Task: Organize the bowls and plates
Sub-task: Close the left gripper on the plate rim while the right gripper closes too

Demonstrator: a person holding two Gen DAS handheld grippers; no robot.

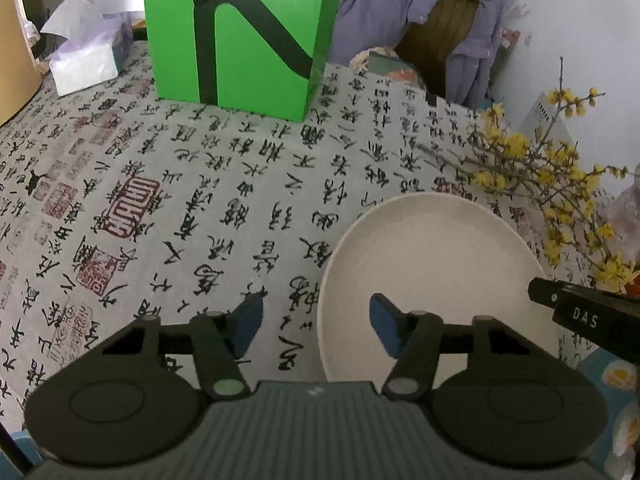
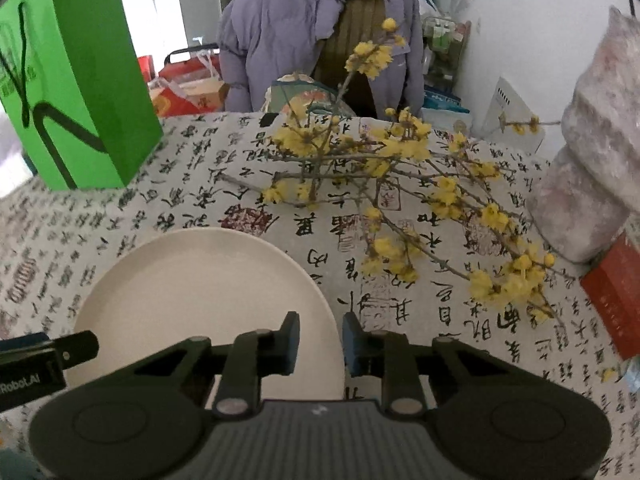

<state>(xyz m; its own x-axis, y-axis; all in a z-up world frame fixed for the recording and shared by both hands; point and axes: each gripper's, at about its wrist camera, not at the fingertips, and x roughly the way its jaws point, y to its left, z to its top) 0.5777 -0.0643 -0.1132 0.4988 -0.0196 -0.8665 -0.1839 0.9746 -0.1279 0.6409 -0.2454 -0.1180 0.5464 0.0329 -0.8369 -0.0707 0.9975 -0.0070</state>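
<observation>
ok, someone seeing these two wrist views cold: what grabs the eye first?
Probably the bright green paper bag standing at the far side of the calligraphy-print tablecloth. Next, the plain white plate lying near the front, with the left hand-held gripper straddling its left rim and the right hand-held gripper straddling its right rim. Yellow blossom branches sprawl across the cloth to the right of the plate.

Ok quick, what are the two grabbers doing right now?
Left gripper: open, astride the plate rim, not squeezing it.
Right gripper: nearly closed around the plate's opposite rim; cannot tell whether it grips.
</observation>
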